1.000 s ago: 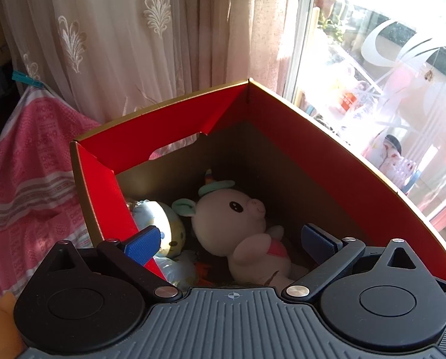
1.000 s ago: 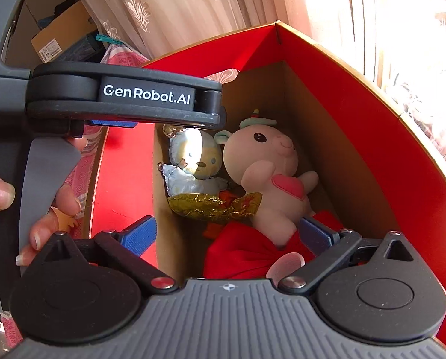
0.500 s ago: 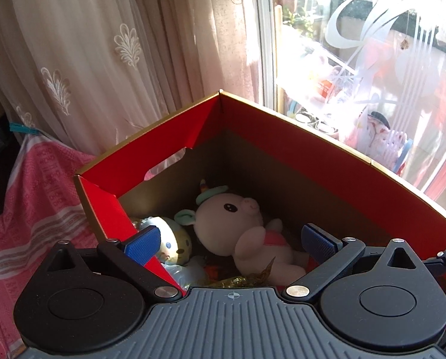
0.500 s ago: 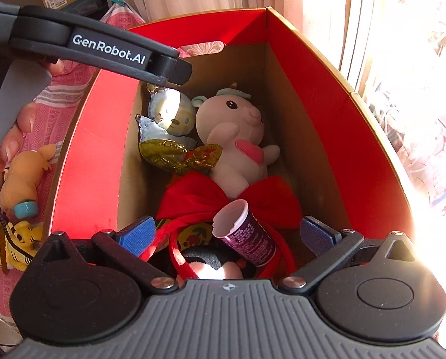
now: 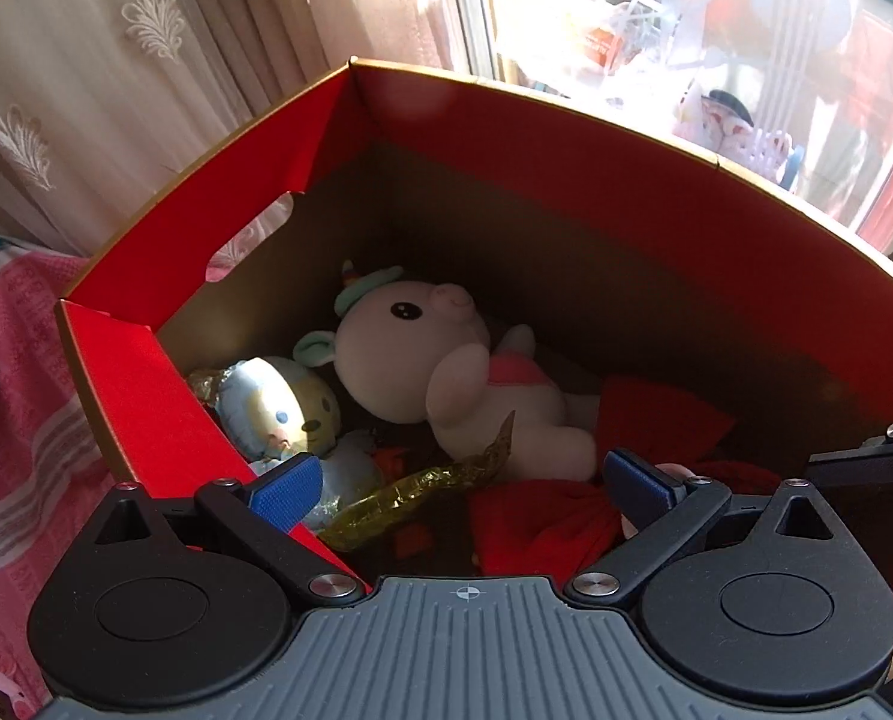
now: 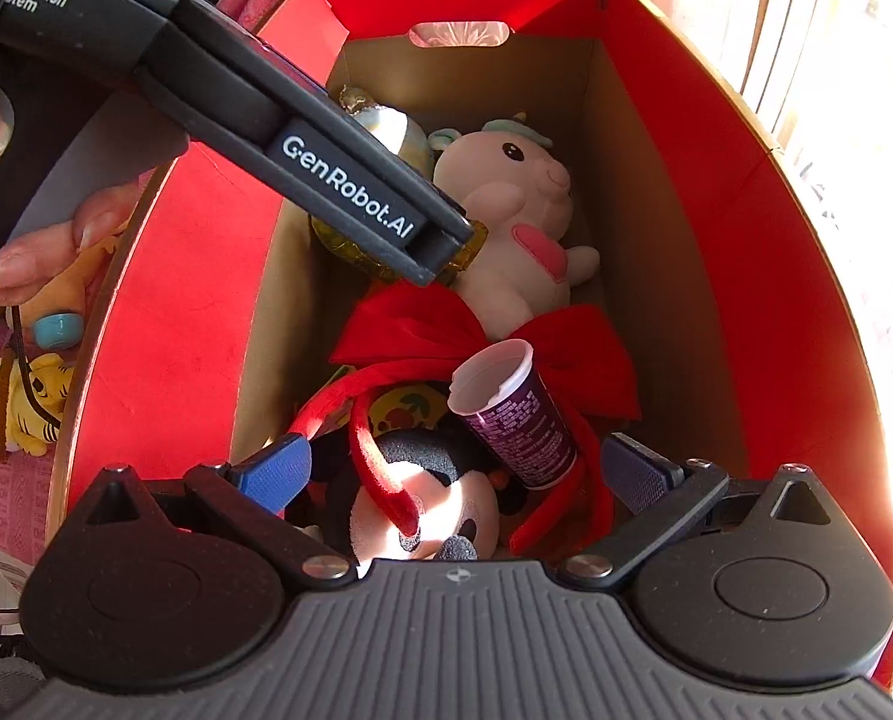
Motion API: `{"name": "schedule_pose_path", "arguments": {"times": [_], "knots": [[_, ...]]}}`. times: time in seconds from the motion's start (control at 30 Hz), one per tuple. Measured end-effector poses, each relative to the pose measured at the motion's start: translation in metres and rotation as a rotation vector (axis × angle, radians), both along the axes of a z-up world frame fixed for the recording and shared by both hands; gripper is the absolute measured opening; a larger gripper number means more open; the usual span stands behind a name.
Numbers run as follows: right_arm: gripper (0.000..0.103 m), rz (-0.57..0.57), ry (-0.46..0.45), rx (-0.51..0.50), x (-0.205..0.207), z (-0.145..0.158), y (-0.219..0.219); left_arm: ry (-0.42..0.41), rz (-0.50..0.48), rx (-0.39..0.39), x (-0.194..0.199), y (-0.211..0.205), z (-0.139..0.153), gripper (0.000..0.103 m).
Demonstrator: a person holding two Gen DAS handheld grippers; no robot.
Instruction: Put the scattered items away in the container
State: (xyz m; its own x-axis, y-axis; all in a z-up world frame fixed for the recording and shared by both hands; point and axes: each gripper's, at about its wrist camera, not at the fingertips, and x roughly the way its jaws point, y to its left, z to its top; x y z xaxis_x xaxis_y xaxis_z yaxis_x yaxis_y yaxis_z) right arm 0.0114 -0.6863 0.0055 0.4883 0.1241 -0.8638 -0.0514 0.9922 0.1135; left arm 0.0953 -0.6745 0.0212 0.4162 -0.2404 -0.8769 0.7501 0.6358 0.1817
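Hovering over the red cardboard box point(image 5: 554, 138), left gripper point(image 5: 458, 486) spread wide, blue pads apart, clasping nothing. Straight ahead of its fingers, lying on the box floor: a pale pink plush pig point(image 5: 446, 360) with a small horn and mint ears, head toward the far wall. Just left of the pig, beyond the left pad point(image 5: 287, 489): a light blue and yellow foil balloon figure point(image 5: 278, 408), its crinkled gold tail point(image 5: 422, 483) trailing between the two pads. Under the right pad, bunched close: red cloth point(image 5: 644, 420).

Hanging over the near end of the same box point(image 6: 764, 276), right gripper point(image 6: 458, 474) likewise released, fingers parted, nothing between the pads. Just ahead of the right pad point(image 6: 638, 474), leaning on its side, open mouth tilted up and leftward: a purple paper cup point(image 6: 512, 414), resting on a big red bow point(image 6: 422, 324). Directly below the fingers: a black and pale plush head point(image 6: 428, 510), a red headband point(image 6: 380, 462) curving across it. Farther ahead, past the bow: the pink pig point(image 6: 518, 222). Crossing from upper left, tip reaching over the box interior beside the pig: the left tool's dark body point(image 6: 350, 186) marked GenRobot.AI, fingers of a hand point(image 6: 56, 240) gripping it at the left edge. Outside the box, left of the gripper: a yellow tiger plush point(image 6: 20, 408) and an orange plush point(image 6: 65, 294), lying on pink cloth point(image 6: 2, 480).
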Motion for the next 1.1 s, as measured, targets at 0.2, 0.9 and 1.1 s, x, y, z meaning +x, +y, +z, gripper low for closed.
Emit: {"name": "schedule_pose_path", "arguments": {"times": [0.2, 0.9, 1.1], "knots": [[0.102, 0.032, 0.031, 0.005, 0.002, -0.005, 0.003, 0.05, -0.042, 0.05, 0.0, -0.003, -0.019, 0.103], [0.103, 0.025, 0.054, -0.004, 0.003, -0.01, 0.002, 0.027, -0.338, 0.243, -0.023, -0.023, -0.043, 0.103], [0.103, 0.029, 0.073, -0.014, 0.004, -0.011, 0.003, 0.019, -0.347, 0.228, -0.024, -0.021, -0.041, 0.102]]}}
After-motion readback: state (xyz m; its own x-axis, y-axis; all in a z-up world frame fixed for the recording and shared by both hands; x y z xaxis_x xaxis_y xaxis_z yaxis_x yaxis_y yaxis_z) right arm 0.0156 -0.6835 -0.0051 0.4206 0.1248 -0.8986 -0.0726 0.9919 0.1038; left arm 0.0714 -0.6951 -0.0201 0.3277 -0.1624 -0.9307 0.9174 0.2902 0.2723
